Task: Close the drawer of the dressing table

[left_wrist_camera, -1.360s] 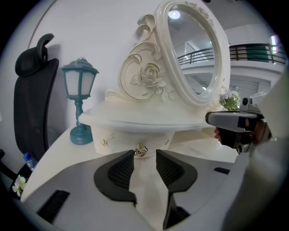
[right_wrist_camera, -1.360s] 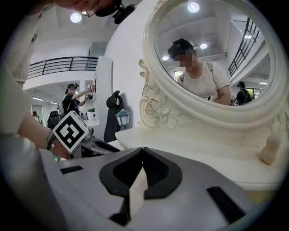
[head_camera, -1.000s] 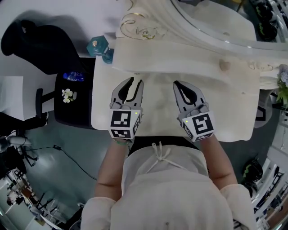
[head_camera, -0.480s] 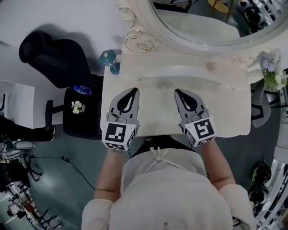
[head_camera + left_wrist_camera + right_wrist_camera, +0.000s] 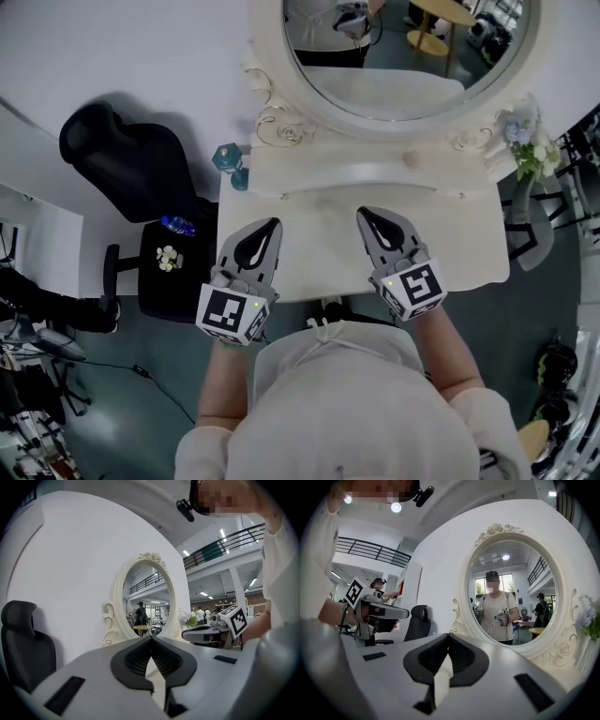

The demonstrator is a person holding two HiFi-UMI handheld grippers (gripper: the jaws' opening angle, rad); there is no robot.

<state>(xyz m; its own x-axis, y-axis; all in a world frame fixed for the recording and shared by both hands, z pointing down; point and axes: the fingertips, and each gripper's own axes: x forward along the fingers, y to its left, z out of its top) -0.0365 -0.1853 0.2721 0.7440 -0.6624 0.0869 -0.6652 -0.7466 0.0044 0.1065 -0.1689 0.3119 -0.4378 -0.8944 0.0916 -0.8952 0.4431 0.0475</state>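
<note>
**Helper:** Where is the drawer from your tools?

**Me:** It sits in the front of the dressing table [image 5: 450, 246], under the top. The top hides it from my head view. Both my tools hang over the front edge, above the drawer's place, and neither touches the table. My left gripper [image 5: 273, 225] is near the front left corner. My right gripper [image 5: 364, 215] is near the middle of the front edge. Both point at the mirror [image 5: 394, 66] along the back edge.

**Helper:** Are the jaws wide or narrow?

**Me:** Both pairs are pressed together, tip to tip, and nothing is between them.

**Helper:** Any words you can read?

**Me:** None that I can read. Each gripper's cube [image 5: 228, 315] has black and white square marks on it, but those are not letters. A bottle [image 5: 176, 225] with a blue label lies on the black stool [image 5: 150, 281] past the table's left edge. Its label is too small for me to read.
</note>
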